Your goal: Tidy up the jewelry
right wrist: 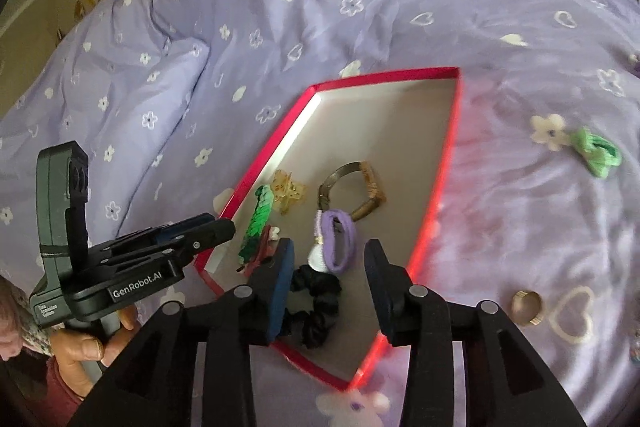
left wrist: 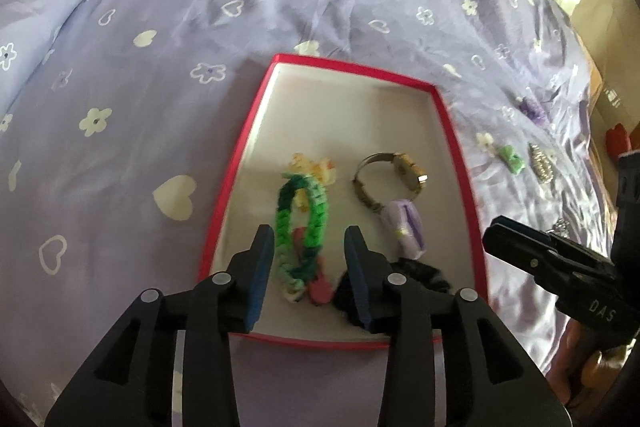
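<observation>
L gripper [left wrist: 308,267] is held low over the box's [left wrist: 248,131] near end, jaws spread, nothing gripped; R gripper [right wrist: 328,283] likewise, released; green bracelet [left wrist: 304,223] is laid lengthwise in box, near-to-far; watch [left wrist: 396,175] beyond.

Tray [left wrist: 448,115] on bed [left wrist: 160,27], braided band [left wrist: 304,223] at tray's left, watch [left wrist: 394,175] to its right, clip [left wrist: 316,167] behind band, scrunchie [right wrist: 316,303] at near edge, ring [right wrist: 527,307] on bed right of tray
</observation>
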The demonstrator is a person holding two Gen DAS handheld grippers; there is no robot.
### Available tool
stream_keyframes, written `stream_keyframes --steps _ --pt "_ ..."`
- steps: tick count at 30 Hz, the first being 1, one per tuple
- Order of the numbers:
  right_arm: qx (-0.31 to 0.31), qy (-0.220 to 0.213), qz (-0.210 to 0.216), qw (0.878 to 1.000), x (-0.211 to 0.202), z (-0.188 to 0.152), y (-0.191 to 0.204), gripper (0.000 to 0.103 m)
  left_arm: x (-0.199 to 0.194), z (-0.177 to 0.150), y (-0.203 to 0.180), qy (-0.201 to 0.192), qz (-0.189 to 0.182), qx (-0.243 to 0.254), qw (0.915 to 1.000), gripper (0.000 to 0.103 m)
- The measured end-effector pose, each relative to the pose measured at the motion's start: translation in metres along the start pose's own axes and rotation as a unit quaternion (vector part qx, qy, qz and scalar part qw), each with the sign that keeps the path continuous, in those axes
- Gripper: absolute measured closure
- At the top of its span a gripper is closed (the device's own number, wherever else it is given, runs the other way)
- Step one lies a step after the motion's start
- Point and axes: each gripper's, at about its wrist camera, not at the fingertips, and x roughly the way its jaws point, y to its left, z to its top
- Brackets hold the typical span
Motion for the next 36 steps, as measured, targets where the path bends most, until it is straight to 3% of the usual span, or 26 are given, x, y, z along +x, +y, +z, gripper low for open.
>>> stream_keyframes --steps 9,24,36 --pt "0.035 -0.038 -0.032 0.998 -0.052 -0.017 -0.041 0.062 -0.008 -0.006 -0.044 -0.005 -0.032 0.027 0.9991 0.061" --pt "0.109 -0.081 -0.096 0.986 -0.128 -0.054 -0.117 0.061 -0.006 -0.018 -0.113 0.011 -0.077 0.080 0.9938 0.060" --pt "0.144 -0.087 -0.133 0.977 -0.154 -0.079 -0.157 0.061 0.011 -0.027 -0.165 0.033 -0.101 0.130 0.9857 0.057"
